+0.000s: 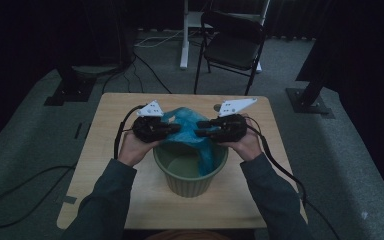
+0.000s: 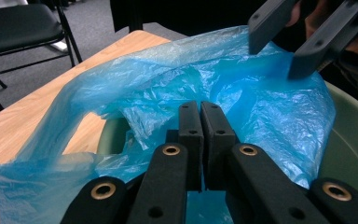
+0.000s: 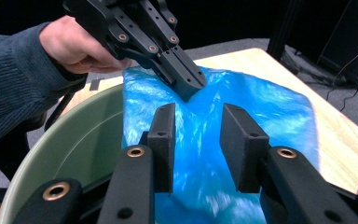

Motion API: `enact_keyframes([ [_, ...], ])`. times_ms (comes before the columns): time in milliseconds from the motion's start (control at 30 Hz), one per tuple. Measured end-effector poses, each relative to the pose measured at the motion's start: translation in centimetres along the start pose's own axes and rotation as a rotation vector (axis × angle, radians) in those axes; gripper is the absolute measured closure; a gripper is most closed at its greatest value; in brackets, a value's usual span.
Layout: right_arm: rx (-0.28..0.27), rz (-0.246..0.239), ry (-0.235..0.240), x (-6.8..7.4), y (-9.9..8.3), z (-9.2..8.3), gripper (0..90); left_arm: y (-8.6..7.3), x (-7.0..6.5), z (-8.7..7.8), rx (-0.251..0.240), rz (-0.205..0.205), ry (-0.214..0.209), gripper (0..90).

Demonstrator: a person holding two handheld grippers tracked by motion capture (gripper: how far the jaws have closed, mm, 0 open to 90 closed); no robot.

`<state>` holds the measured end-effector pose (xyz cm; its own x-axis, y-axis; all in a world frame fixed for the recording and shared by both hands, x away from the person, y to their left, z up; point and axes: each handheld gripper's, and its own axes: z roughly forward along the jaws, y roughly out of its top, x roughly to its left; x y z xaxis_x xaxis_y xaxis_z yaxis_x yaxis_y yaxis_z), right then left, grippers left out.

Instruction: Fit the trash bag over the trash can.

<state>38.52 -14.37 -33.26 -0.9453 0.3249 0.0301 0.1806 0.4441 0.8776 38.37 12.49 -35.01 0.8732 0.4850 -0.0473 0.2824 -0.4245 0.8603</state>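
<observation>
One worktop point(image 1: 130, 195). One green bin point(image 1: 190, 182) stands on it. One blue bag point(image 1: 187, 125) is draped over the bin's far rim, part inside. Two tongs: left tongs point(image 2: 200, 116) are clamped together on a fold of the bag; right tongs point(image 3: 198, 126) stand apart above the bag, gripping nothing. One chair point(image 1: 232, 42) stands beyond.

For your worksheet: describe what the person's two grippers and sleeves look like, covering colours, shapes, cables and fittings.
Both the left gripper and the right gripper are black, each topped by a pale grey three-cornered plate and trailing a black cable. The fingers are flat, blocky black pads on arms joined by brass-coloured rivets. The sleeves are dark grey-blue ribbed knit.
</observation>
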Motion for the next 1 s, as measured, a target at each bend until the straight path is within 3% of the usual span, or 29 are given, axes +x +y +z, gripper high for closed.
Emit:
enact_keyframes([
  [133, 0.056, 0.008, -0.024, 0.0, -0.2, 1.2, 71.0, -0.2, 0.1, 0.0, -0.007, -0.003, -0.015, 87.6],
  [200, 0.079, -0.013, -0.052, 0.3, -0.5, 1.2, 84.4, -0.3, 0.0, -0.2, -0.012, -0.002, -0.018, 86.4],
  [267, 0.078, -0.035, -0.056, 0.5, -0.7, 1.0, 87.4, -0.4, 0.0, -0.7, -0.02, 0.0, -0.022, 82.5],
  [467, 0.092, -0.082, -0.061, 0.9, -1.3, 0.4, 88.1, -0.7, 0.9, -2.7, -0.064, -0.034, 0.034, 80.8],
  [633, 0.088, -0.09, -0.054, 0.9, -1.7, 0.3, 88.2, -0.9, 1.9, -2.8, -0.064, -0.07, 0.05, 79.0],
  [1000, 0.076, -0.102, -0.048, 1.1, -1.6, 0.3, 88.2, 0.0, 1.6, -0.4, -0.012, -0.075, -0.034, 71.7],
])
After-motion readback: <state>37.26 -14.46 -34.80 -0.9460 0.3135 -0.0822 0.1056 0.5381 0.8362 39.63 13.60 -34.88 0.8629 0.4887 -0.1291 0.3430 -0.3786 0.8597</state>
